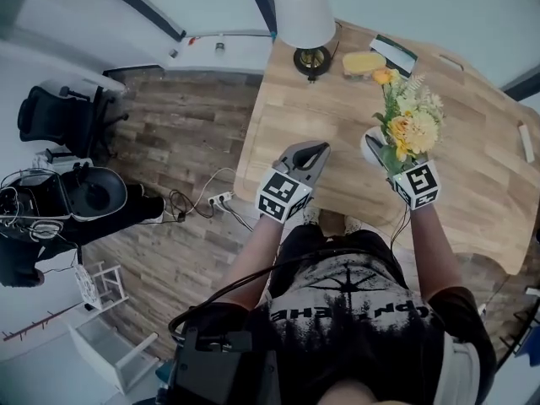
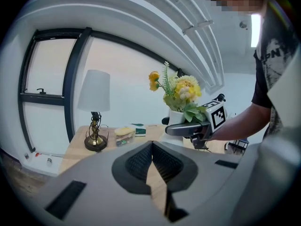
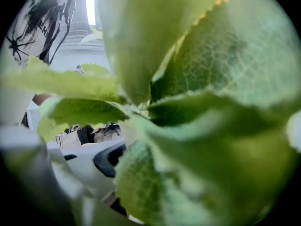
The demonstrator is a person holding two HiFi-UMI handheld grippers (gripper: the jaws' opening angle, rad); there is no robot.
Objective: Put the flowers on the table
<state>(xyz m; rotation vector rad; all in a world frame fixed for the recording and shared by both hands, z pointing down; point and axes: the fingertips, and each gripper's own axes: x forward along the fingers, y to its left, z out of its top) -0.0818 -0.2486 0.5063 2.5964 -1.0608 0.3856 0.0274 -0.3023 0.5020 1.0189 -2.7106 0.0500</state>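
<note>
Gripped the yellow flowers (image 1: 411, 125) by their white pot (image 1: 372, 144) in the right claw (image 1: 380, 154), spread wide round it, over the near part of the desk (image 1: 321, 99). Held the left claw (image 1: 314, 152) pinched together and empty, just to the left. Had a lamp (image 1: 307, 24) at the far edge.

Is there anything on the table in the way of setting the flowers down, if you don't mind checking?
Nothing visible does: the table around the flower pot in the right tongs looks bare; the lamp and yellow-lidded box stand farther back.
</note>
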